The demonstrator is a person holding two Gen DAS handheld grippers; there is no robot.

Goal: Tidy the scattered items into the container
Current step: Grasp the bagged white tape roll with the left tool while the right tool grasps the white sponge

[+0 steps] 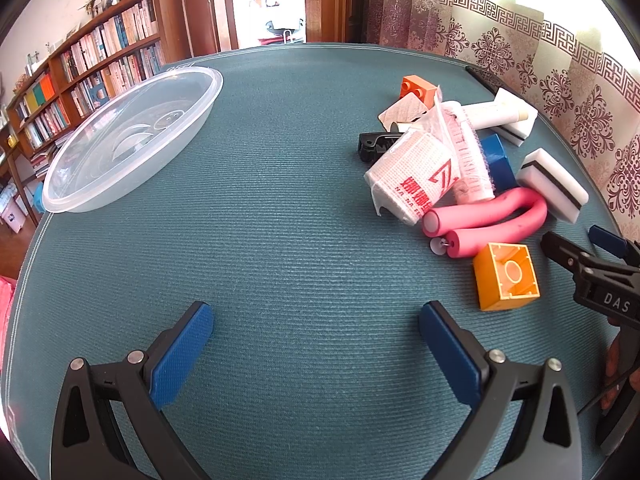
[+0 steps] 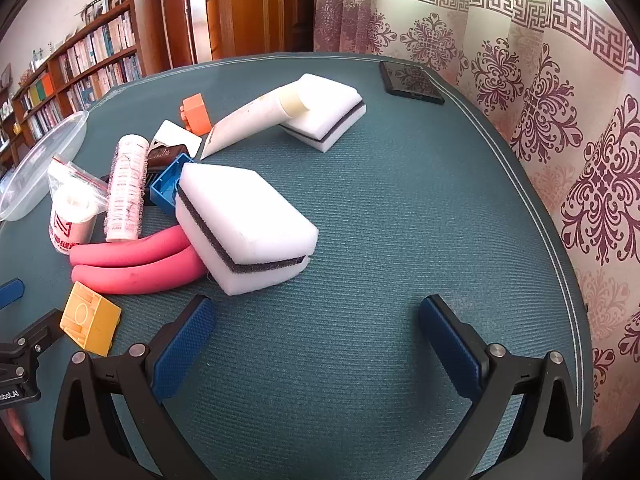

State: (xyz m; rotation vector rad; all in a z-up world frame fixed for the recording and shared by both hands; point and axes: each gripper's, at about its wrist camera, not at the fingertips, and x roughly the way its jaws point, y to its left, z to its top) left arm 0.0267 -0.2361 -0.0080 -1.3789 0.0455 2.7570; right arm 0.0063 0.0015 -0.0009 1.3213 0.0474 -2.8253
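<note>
Container: a clear, shallow, oval plastic tub (image 1: 132,136), sitting at the far left of the teal fabric-covered worktop (image 1: 280,240), well apart from the clutter. It is holding nothing, as far as the left wrist view shows, so the tidying is judged not yet begun; every item is still waiting.

Items lying in one heap at the right side:
- large white sponge block with a dark middle layer (image 2: 244,228), resting against the bent pink foam tube (image 2: 136,264);
- second white sponge of the same kind (image 2: 332,116), with a white squeeze tube (image 2: 256,120) leaning on it;
- yellow hollow plastic building block (image 2: 90,320), lying nearest the claws, open side showing;
- blue plastic block (image 2: 168,188) and orange studded block (image 2: 196,114), partly tucked behind others;
- white roll in a printed clear bag (image 2: 72,216), beside a pink-lettered mesh roller (image 2: 124,188);
- small black clip-like piece (image 1: 374,146), partly hidden; a white card (image 2: 176,136).

Left claw (image 1: 316,356): fingers standing wide apart, gripping nothing, hovering over bare cloth.
Right claw (image 2: 316,352): likewise spread and unloaded, facing the near sponge.

Surroundings: a black phone-like slab (image 2: 412,82) lying at the far edge, a patterned curtain (image 2: 560,120), a bookshelf (image 1: 80,80). The overlapping pile is likely hindering clean single grasps.
</note>
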